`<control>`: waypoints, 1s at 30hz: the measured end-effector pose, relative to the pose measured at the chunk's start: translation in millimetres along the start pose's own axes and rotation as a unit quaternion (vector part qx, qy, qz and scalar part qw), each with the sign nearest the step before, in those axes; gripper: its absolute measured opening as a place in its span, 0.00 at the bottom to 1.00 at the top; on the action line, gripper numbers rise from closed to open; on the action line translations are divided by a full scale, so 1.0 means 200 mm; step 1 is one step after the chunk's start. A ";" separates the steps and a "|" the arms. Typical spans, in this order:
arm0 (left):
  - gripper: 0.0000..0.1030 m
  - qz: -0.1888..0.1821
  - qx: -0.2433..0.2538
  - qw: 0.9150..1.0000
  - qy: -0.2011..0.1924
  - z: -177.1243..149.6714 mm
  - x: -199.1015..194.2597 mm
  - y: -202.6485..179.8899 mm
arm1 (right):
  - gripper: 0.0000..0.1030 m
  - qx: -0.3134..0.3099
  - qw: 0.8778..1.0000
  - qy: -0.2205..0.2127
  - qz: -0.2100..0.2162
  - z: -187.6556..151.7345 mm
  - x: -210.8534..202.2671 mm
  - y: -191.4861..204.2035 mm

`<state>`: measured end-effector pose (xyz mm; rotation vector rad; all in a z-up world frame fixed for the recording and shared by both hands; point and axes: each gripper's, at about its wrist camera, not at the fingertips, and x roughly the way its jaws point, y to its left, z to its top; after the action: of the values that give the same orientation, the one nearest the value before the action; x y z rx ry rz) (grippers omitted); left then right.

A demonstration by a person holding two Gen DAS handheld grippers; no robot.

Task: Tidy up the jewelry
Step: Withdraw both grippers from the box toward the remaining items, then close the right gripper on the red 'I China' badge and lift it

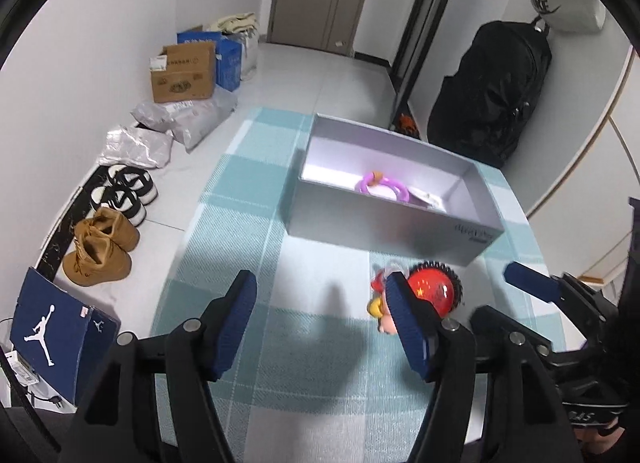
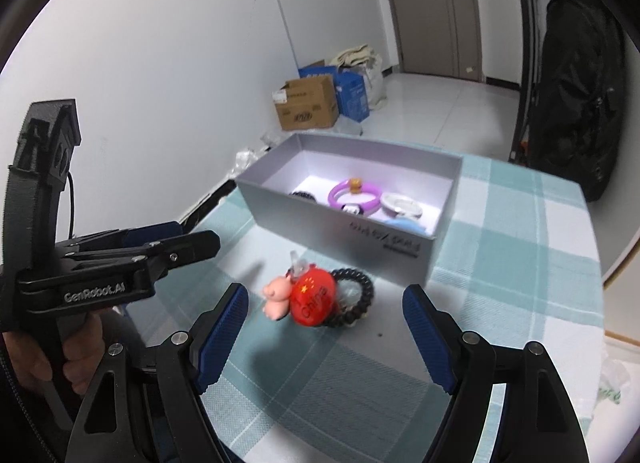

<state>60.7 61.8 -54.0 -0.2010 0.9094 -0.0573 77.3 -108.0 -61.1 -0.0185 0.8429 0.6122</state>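
Both tongs open and empty — right gripper [image 2: 324, 337] just short of the red hair tie [image 2: 320, 297], left gripper [image 1: 320, 323] beside it, grey box [image 2: 344, 219] beyond.

"GenRobot.AI" on left gripper [image 2: 192, 241]; "China" on red charm [image 2: 313, 297] (flag stars too)

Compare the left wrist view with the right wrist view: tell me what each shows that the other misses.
Only the left wrist view shows the shoes on the floor and the blue shoebox. Only the right wrist view shows the black hair tie and white ring inside the grey box. Both show that box, the purple bracelet, the red charm on the checked cloth, and the cardboard box.
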 end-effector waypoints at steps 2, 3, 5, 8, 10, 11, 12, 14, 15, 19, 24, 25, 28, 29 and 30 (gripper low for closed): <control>0.61 0.000 0.005 1.000 0.002 -0.01 0.00 0.00 | 0.74 0.004 1.000 0.002 0.005 0.00 0.03 0.00; 0.61 -0.002 0.006 1.000 0.004 -0.01 0.00 0.00 | 0.72 0.005 1.000 0.004 0.008 0.00 0.05 0.00; 0.61 -0.005 0.004 1.000 0.007 -0.01 0.00 0.01 | 0.64 0.006 1.000 0.012 0.012 0.01 0.09 0.00; 0.61 -0.010 -0.001 1.000 0.013 -0.01 0.01 0.02 | 0.56 0.004 1.000 0.022 0.009 0.01 0.14 0.01; 0.61 -0.014 -0.005 1.000 0.018 -0.01 0.02 0.03 | 0.51 0.005 0.999 0.034 0.007 0.01 0.18 0.01; 0.61 -0.016 -0.007 1.000 0.021 -0.01 0.02 0.04 | 0.47 0.004 0.999 0.038 0.005 0.01 0.20 0.01; 0.61 -0.017 -0.009 1.000 0.023 -0.01 0.03 0.04 | 0.45 0.002 0.999 0.041 0.003 0.01 0.21 0.01; 0.61 -0.020 -0.013 0.999 0.028 -0.01 0.04 0.04 | 0.38 -0.001 0.999 0.046 0.003 0.01 0.22 0.01; 0.61 -0.021 -0.015 0.999 0.030 -0.01 0.04 0.05 | 0.36 -0.003 0.999 0.047 0.001 0.01 0.23 0.02; 0.61 -0.027 -0.023 0.999 0.036 -0.01 0.05 0.06 | 0.21 -0.010 0.999 0.051 -0.006 0.02 0.23 0.02; 0.61 -0.033 -0.028 0.998 0.040 0.00 0.06 0.06 | 0.12 -0.031 0.998 0.049 -0.017 0.01 0.21 0.05; 0.61 -0.034 -0.028 0.998 0.040 0.00 0.06 0.06 | 0.10 -0.037 0.998 0.048 -0.018 0.01 0.20 0.06; 0.61 -0.036 -0.030 0.998 0.041 0.00 0.06 0.06 | 0.07 -0.050 0.998 0.043 -0.016 0.00 0.18 0.09; 0.61 -0.037 -0.031 0.998 0.042 0.00 0.06 0.06 | 0.07 -0.056 0.997 0.043 -0.016 0.00 0.18 0.10; 0.61 -0.037 -0.032 0.998 0.042 0.00 0.06 0.07 | 0.07 -0.063 0.997 0.042 -0.014 0.00 0.17 0.12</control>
<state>67.2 72.8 -66.7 -0.2942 0.9891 -0.1067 82.7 -71.6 -79.7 -0.1714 0.8839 0.6403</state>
